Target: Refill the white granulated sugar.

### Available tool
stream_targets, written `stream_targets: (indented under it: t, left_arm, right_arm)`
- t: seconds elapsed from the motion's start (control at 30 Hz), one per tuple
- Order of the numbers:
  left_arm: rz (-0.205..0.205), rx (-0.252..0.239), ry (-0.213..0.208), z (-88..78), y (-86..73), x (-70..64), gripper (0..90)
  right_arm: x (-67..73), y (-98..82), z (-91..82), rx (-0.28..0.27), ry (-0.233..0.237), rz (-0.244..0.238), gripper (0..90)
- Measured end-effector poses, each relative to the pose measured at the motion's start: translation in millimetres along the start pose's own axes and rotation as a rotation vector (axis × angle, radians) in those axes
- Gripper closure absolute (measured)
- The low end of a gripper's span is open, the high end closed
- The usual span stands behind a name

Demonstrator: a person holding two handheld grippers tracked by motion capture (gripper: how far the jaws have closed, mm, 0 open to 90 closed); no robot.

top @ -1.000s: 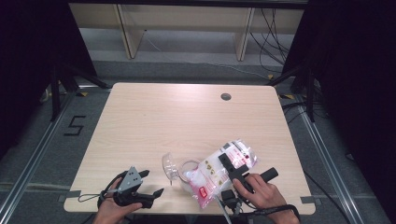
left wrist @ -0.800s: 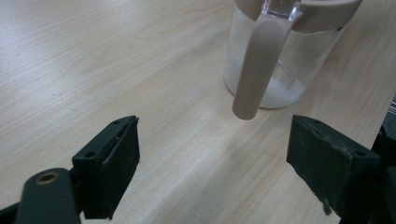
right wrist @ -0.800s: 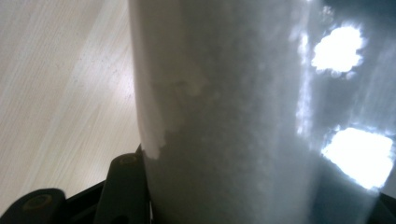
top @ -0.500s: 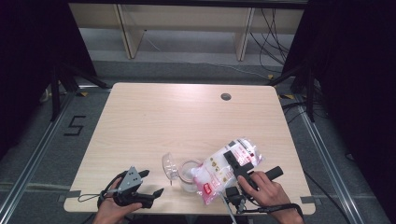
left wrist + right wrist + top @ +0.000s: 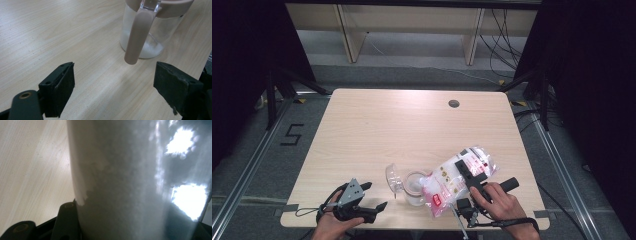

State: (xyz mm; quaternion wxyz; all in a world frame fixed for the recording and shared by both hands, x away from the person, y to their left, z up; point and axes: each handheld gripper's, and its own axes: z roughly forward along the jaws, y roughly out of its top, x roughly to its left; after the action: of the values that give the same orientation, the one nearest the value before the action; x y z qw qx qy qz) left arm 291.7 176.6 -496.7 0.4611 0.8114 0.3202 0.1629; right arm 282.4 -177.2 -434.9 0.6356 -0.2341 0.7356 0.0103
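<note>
A person is tipping a clear plastic bag [image 5: 457, 182] of white granules toward a clear jar [image 5: 414, 187] near the front edge of the wooden table [image 5: 412, 125], apparently refilling it. The right gripper [image 5: 464, 172] is pinching the bag across its middle, jaws held partly apart by the bag's bulk; in the right gripper view the granule-filled plastic [image 5: 130, 180] is pressing between them. The bag's lower end is lying against the jar's mouth, with the hinged clear lid [image 5: 393, 177] flipped open to the left. Through the jar's wall [image 5: 150, 42], behind its pinkish handle [image 5: 136, 37], only a thin layer of white is sitting on the bottom, so the pour looks barely begun, with most of the contents yet to go in. The left gripper [image 5: 372, 197] is waiting just beside the jar, its jaws spread wide and holding nothing, pointed at the handle. Closing the lid is also looking undone.
</note>
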Motion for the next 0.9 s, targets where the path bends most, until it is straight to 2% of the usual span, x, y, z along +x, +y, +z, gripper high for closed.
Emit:
stream_targets:
  t: [0.1, 0.2, 0.23, 0.27, 0.77, 0.9]
  left_arm:
    - [0.005, 0.012, -0.002, -0.6, 0.3, 0.5, 16.8]
    - [0.0, -0.001, -0.001, 0.1, 0.0, 0.0, 16.8]
    - [0.001, 0.002, 0.0, -0.2, 0.1, 0.1, 16.8]
    - [-0.005, 0.002, 0.005, -0.3, 0.2, -0.4, 16.8]
    - [0.003, 0.01, 0.006, -1.0, 0.2, 0.6, 16.8]
    - [0.0, 0.003, 0.002, -0.6, -0.1, 0.7, 16.8]
  right_arm:
    - [-1.0, -0.7, -0.4, 0.002, -0.001, -0.005, 52.2]
    - [1.0, -1.5, -1.7, 0.017, 0.001, 0.028, 52.3]
    - [-0.4, -1.5, -2.0, 0.016, -0.003, 0.015, 52.3]
    - [0.0, -1.9, -2.2, 0.015, -0.003, 0.027, 52.3]
    - [0.0, -2.0, -2.4, 0.013, 0.003, 0.025, 52.5]
    - [-1.6, -0.9, -2.6, 0.007, -0.005, 0.01, 52.5]
